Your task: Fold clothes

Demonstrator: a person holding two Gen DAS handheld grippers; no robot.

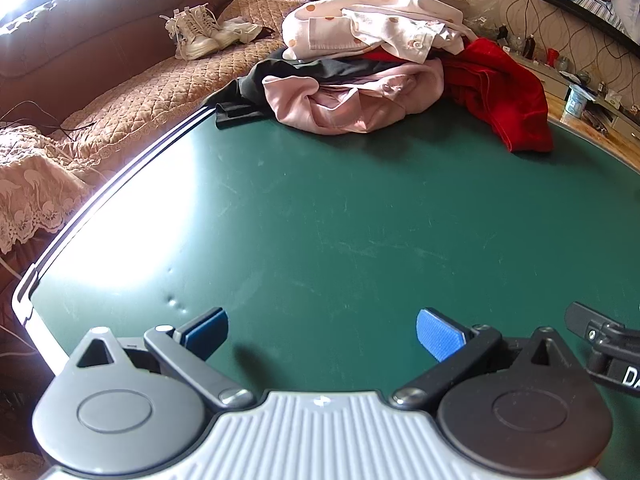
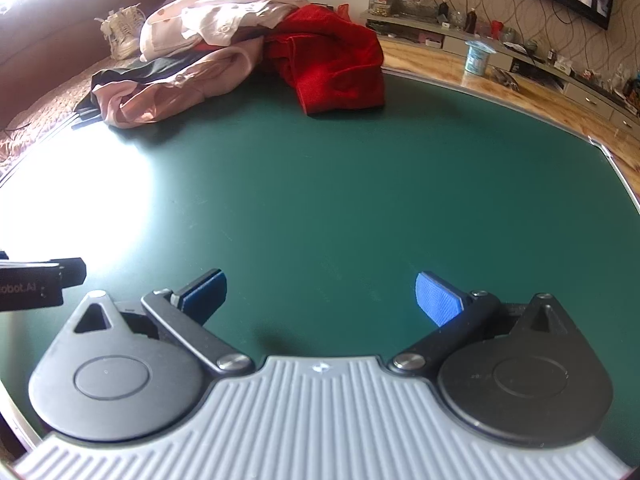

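A heap of clothes [image 1: 372, 68] lies at the far side of the green table [image 1: 320, 220]: a white dotted shirt [image 1: 372, 24] on top, a pink garment [image 1: 352, 104] and a black one [image 1: 256, 88] beneath, a red one [image 1: 504, 92] to the right. The right wrist view shows the same heap [image 2: 224, 56] with the red garment [image 2: 336, 60]. My left gripper [image 1: 322, 334] hovers open over the near table, far from the heap, nothing between its blue pads. My right gripper [image 2: 320, 298] is open too, empty, beside the left one.
A brown sofa with a quilted cover [image 1: 152, 92] and white shoes [image 1: 196, 32] runs along the left. A wooden surface with a cup [image 2: 478, 58] and a cluttered shelf [image 2: 520, 52] stands at the right. Bright glare covers the table's left part [image 1: 132, 216].
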